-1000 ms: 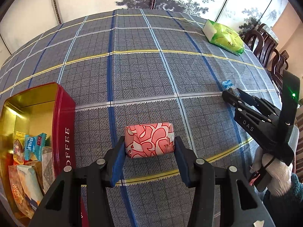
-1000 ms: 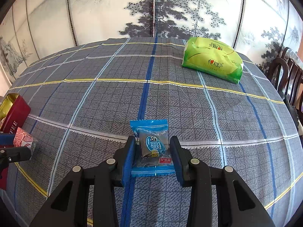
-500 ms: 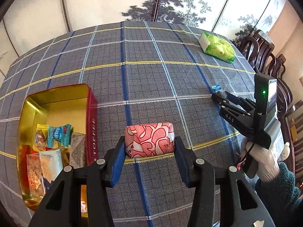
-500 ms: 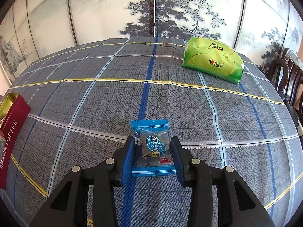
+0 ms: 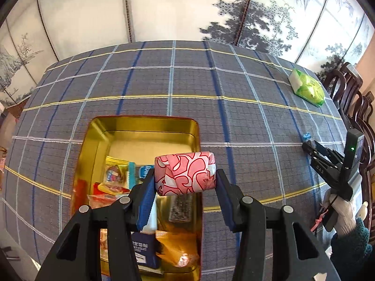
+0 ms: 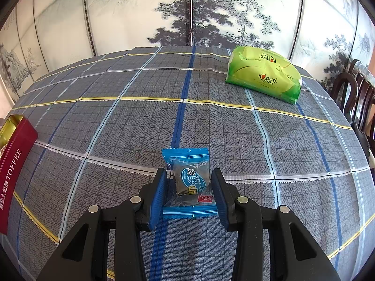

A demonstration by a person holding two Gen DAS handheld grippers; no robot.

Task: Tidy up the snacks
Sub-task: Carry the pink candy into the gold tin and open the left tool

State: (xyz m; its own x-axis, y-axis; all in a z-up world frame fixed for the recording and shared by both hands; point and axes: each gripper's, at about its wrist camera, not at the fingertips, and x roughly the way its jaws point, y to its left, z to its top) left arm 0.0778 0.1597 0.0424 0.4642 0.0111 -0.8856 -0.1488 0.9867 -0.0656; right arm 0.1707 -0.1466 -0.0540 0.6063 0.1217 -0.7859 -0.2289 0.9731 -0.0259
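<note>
Covering most of both views, the bench (image 5: 246,121) wears a grey plaid cloth crossed by blue, white and yellow lines, with a painted folding screen (image 6: 187,11) standing behind it and dark wooden chairs (image 5: 354,98) along the right edge.

Next in size is the red toffee tin (image 5: 150,123), lid off, gold inside, sitting in the lower centre of the left wrist view; in the right wrist view only its red side shows at the far left edge. Its lower half holds a jumble of wrapped snacks (image 5: 117,178).

A green tissue pack (image 6: 263,75) lies at the upper right of the right wrist view, well apart from everything else.

The left tongs (image 5: 185,182) are closed partway on a pink-and-white wrapped snack (image 5: 185,174), both blue pads pressed against its ends, holding it in the air over the tin's right rim, above the snacks inside.

The right tongs (image 6: 188,187), gripped by a white-gloved hand (image 5: 342,210) at the right edge of the left wrist view, sit low on the cloth with their pads close against the two side edges of a small blue snack packet (image 6: 188,182). That packet lies flat on the bench, on a blue line of the cloth; whether the pads truly pinch it I cannot tell.
</note>
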